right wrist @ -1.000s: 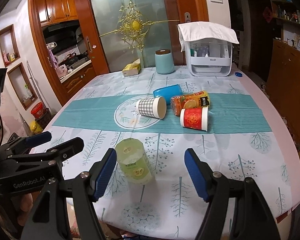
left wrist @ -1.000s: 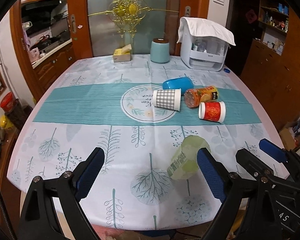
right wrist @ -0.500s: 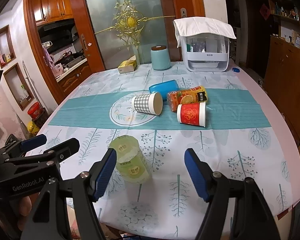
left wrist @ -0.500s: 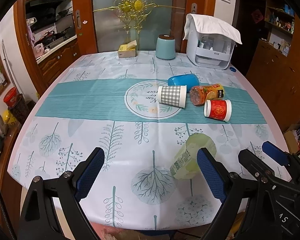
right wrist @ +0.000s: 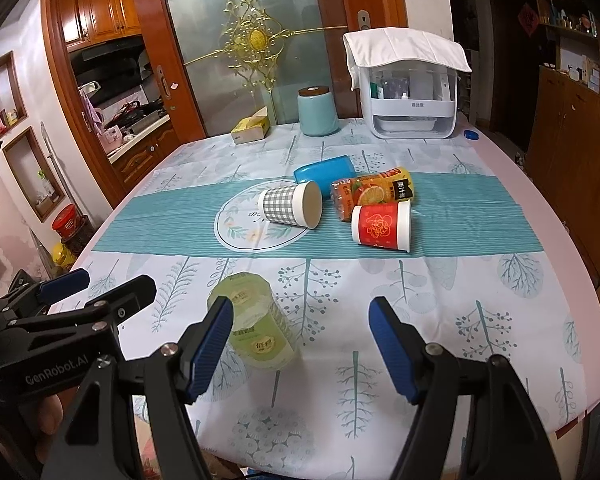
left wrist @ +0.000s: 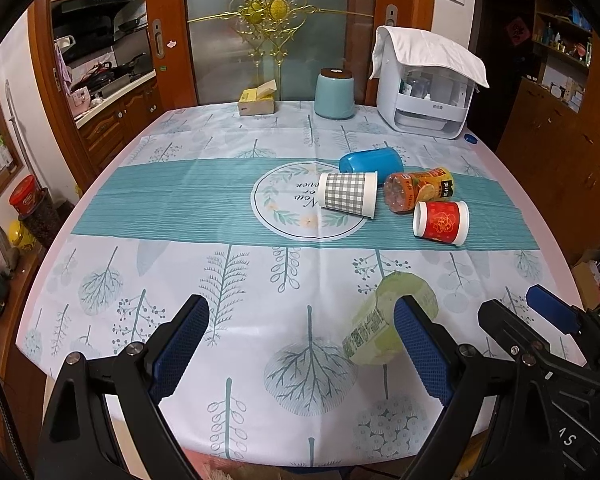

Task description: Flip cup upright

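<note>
Several cups lie on their sides on the table: a grey checked paper cup [left wrist: 350,199] [right wrist: 290,209], a red paper cup [left wrist: 441,223] [right wrist: 381,227], a blue cup [left wrist: 371,161] [right wrist: 323,170] and a pale green cup [left wrist: 382,330] [right wrist: 256,322] near the front edge. An orange juice bottle [left wrist: 418,189] [right wrist: 374,194] lies between them. My left gripper [left wrist: 300,344] is open and empty, the green cup beside its right finger. My right gripper [right wrist: 300,344] is open and empty, the green cup beside its left finger.
A white organiser box with a cloth [left wrist: 428,88], a teal canister [left wrist: 335,94] and a yellow tissue box [left wrist: 257,99] stand at the far edge. A small blue cap [left wrist: 471,138] lies by the box. Wooden cabinets stand right of the table.
Both cameras have risen and tilted slightly, so the table shows lower in view. The cups and the bottle have not moved. Both grippers stay open.
</note>
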A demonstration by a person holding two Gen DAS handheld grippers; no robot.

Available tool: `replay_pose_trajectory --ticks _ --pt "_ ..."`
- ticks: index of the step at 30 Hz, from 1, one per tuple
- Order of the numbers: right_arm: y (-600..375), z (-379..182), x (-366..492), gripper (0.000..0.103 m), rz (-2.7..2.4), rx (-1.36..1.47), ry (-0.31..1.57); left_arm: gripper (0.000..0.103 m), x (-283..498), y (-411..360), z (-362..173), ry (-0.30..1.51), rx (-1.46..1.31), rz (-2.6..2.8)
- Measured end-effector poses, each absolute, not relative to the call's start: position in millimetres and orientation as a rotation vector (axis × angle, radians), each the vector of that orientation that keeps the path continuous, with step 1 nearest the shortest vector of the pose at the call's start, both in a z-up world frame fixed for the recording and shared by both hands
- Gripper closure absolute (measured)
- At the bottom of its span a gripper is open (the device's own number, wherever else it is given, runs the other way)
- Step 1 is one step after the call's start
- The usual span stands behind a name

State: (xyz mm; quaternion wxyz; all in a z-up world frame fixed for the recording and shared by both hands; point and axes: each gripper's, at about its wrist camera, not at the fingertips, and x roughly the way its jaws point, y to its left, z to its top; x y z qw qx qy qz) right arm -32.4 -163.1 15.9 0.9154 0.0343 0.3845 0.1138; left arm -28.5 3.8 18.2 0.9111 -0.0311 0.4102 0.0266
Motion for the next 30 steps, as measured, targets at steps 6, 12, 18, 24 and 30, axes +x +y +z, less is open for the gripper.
replay_pose_trajectory --ticks 6,12,18,24,30 --pt "-164.2 14.8 -30.2 0.032 0.234 0.074 0.797 0.010 -27.5 3.7 17.7 0.848 -0.064 0.054" --pt "-164.1 12.4 -28.1 0.032 0.234 0.075 0.800 0.010 -25.7 5.0 16.9 0.850 -0.062 0.055" --pt "-163.6 9.7 -26.9 0.032 0.234 0.077 0.804 0.010 -25.5 4.7 17.1 0.848 -0.062 0.056" --pt "-162.0 7.0 -26.3 0.032 0.236 0.080 0.809 0.010 -24.4 5.7 16.3 0.850 -0.064 0.055" --pt "-161.6 6.5 -26.5 0.032 0.237 0.081 0.808 0.010 -23.4 7.0 15.6 0.853 -0.064 0.055"
